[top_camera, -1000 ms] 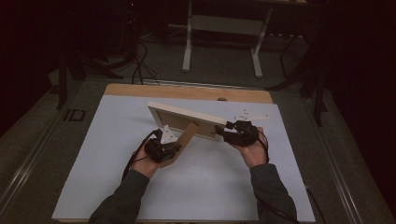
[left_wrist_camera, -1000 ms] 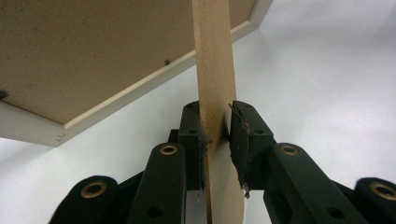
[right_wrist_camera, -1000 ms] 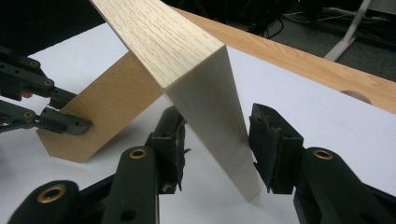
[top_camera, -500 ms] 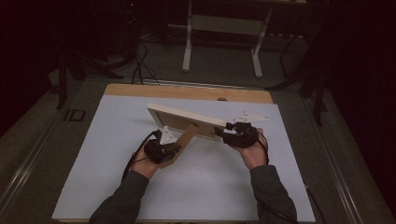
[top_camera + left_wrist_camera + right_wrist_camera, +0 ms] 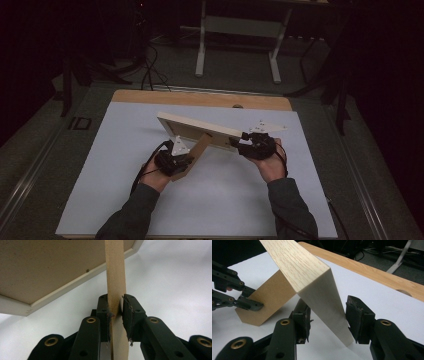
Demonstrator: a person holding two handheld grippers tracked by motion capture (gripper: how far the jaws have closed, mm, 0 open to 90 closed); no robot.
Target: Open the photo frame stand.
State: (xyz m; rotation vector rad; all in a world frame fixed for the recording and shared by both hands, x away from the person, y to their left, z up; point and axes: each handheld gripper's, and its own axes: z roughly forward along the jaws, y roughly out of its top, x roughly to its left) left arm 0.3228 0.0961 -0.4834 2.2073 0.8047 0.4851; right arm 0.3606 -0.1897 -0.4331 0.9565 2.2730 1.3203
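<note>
A: Picture frame (image 5: 200, 131) status: it is held tilted above the white table mat (image 5: 120, 150), back side toward the person, its long axis running from the mat's far left toward the near right.

B: And the stand?

A: The brown easel leg (image 5: 199, 148) hinges off the frame's back and slopes down toward the person. The left gripper (image 5: 115, 311) has its jaws closed on that leg, pinching the thin board flat between both pads.

B: Right side?

A: The right gripper (image 5: 327, 320) straddles the frame's pale wooden corner (image 5: 324, 302); its jaws stand apart with gaps visible on both sides, so it is not clamping.

B: Handling notes?

A: Judged light and rigid. The wooden moulding looks smooth and likely slippery, so grip across the rail's flat faces rather than the corner point. The leg is thin fibreboard; its hinge is probably the weak point, so avoid twisting it sideways. Any glass on the front is hidden here.
</note>
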